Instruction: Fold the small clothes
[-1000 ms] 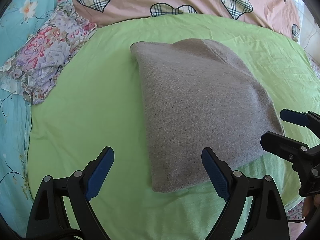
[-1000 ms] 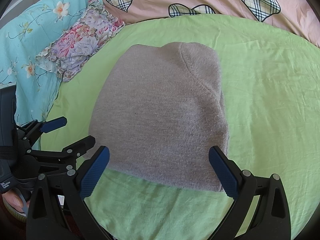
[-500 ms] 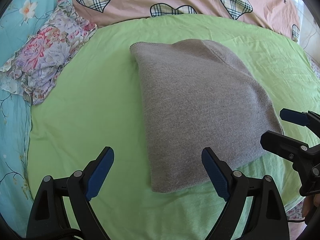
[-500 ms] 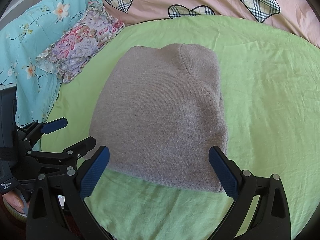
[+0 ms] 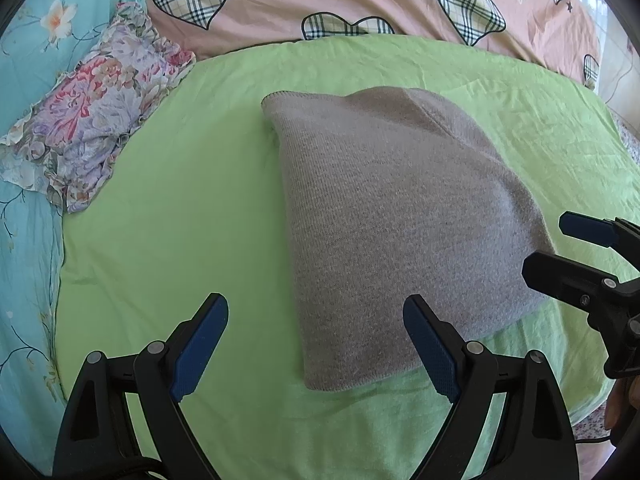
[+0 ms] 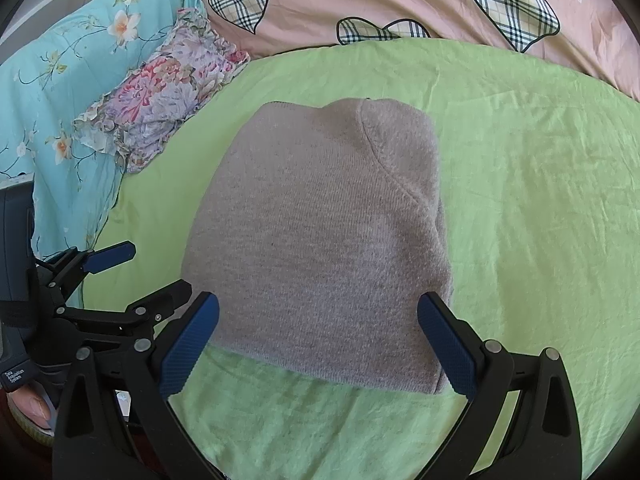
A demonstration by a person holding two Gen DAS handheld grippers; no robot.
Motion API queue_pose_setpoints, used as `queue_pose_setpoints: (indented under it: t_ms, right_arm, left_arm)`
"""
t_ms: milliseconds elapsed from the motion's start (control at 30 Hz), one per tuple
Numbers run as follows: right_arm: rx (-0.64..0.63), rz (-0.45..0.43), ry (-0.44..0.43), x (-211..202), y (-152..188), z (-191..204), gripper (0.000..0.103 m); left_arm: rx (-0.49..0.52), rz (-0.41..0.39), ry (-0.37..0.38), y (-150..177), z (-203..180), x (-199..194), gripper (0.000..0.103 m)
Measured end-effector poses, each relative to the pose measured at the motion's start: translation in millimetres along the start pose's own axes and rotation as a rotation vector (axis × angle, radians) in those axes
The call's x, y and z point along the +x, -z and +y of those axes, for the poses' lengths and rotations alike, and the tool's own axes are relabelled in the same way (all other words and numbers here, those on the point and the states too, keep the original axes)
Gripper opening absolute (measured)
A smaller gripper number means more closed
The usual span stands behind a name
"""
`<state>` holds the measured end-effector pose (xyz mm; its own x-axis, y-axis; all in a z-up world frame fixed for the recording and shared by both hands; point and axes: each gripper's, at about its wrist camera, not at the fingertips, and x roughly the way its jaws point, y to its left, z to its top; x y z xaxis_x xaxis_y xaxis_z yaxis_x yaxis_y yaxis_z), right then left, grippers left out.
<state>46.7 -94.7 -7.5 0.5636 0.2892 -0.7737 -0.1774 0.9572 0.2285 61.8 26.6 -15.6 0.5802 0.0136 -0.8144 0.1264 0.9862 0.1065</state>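
A grey knit garment (image 5: 396, 220) lies folded into a thick pad on the green sheet (image 5: 180, 216); it also shows in the right wrist view (image 6: 324, 240). My left gripper (image 5: 316, 340) is open and empty, just short of the garment's near left corner. My right gripper (image 6: 318, 338) is open and empty, its jaws spread across the garment's near edge. The right gripper shows at the right of the left wrist view (image 5: 576, 256), and the left gripper at the left of the right wrist view (image 6: 128, 276).
A floral ruffled cloth (image 5: 92, 120) lies at the sheet's far left edge, on a turquoise flowered cover (image 5: 24, 60). A pink quilt with plaid hearts (image 5: 360, 0) runs along the back. The green sheet's (image 6: 540, 200) right side lies bare.
The right wrist view has drawn back a touch, so the garment sits slightly farther from it. The left gripper and the garment have not moved.
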Motion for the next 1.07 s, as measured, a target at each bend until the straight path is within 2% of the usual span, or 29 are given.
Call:
queue_pose_setpoints:
  t_ms: [567,1067]
  right_arm:
    - [0.006,-0.024,0.01,-2,-10,1,0.099]
    - [0.037,-0.034,0.01,6,-7,-3,0.099]
  left_arm:
    - [-0.015,-0.032,-0.012,-8,7,-1,0.09]
    - [-0.062,-0.02,-0.023,-12,17,6,0.09]
